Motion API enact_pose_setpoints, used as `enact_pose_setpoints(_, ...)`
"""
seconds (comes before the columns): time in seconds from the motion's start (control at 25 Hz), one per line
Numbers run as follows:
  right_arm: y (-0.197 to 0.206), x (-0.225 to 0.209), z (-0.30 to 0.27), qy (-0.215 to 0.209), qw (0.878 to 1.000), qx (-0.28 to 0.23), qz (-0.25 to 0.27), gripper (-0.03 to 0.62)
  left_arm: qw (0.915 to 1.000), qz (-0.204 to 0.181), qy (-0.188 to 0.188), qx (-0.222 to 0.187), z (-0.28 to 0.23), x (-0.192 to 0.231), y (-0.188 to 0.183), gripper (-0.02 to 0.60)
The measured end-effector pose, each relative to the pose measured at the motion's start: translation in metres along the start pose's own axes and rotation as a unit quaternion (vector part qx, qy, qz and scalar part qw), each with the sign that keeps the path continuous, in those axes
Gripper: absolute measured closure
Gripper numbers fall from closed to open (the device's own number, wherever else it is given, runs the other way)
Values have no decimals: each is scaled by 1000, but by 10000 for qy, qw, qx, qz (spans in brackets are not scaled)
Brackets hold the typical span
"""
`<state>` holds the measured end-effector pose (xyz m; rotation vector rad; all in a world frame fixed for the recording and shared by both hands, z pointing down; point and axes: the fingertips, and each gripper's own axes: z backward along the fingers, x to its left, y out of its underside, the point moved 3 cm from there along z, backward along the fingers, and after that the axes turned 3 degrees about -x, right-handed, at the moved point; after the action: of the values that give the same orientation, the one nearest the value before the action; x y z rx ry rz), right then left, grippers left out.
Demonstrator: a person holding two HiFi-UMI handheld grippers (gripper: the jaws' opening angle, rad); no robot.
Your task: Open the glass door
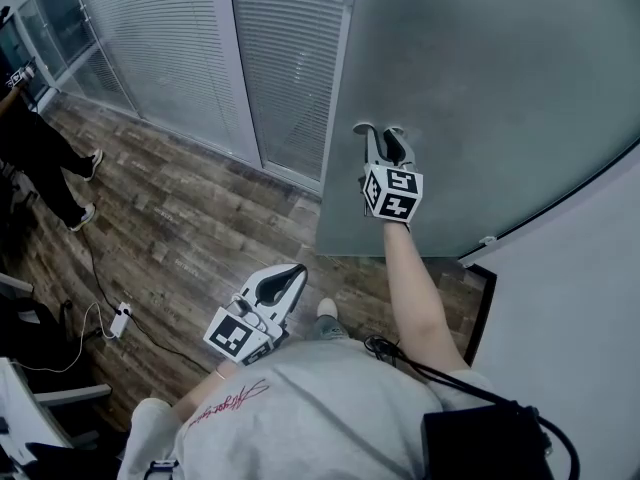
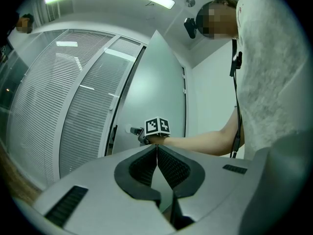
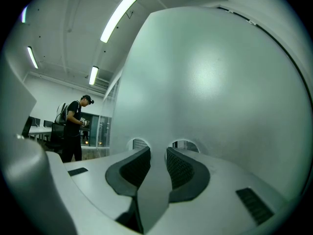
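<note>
The right gripper [image 1: 382, 134] is out at arm's length with its jaws spread apart and nothing between them, tips right up against the frosted glass door [image 1: 500, 88]. The door stands straight ahead of the person, just right of the wall panels with blinds [image 1: 180, 48]. The left gripper [image 1: 292, 276] is low by the person's waist, well away from the door, jaws pinched together on nothing.

One glass door [image 1: 480, 88]; two grippers, the left gripper [image 1: 299, 268] and right gripper [image 1: 380, 128]; two blind-covered panels [image 1: 150, 38]; one power strip [image 1: 120, 320]; one bystander [image 1: 40, 153].
</note>
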<state>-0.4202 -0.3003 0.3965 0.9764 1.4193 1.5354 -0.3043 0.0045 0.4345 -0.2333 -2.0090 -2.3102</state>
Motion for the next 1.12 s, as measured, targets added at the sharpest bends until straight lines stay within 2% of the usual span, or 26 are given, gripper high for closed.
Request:
enact_pose_setpoints(0.32,-2,11,38,-126,9999,-20,1,484,9997,-20,225,-69,21,-19,-6,563)
enact_pose_setpoints(0.6,-6,20,72,-296,9996,-29,30,484,9993,192,297,-136,34,-29,-9,563)
enact_pose_setpoints(1.12,-10,29,141,-552,9985,-70,0,484,9975,80,698,-90,39,-58,-11,563)
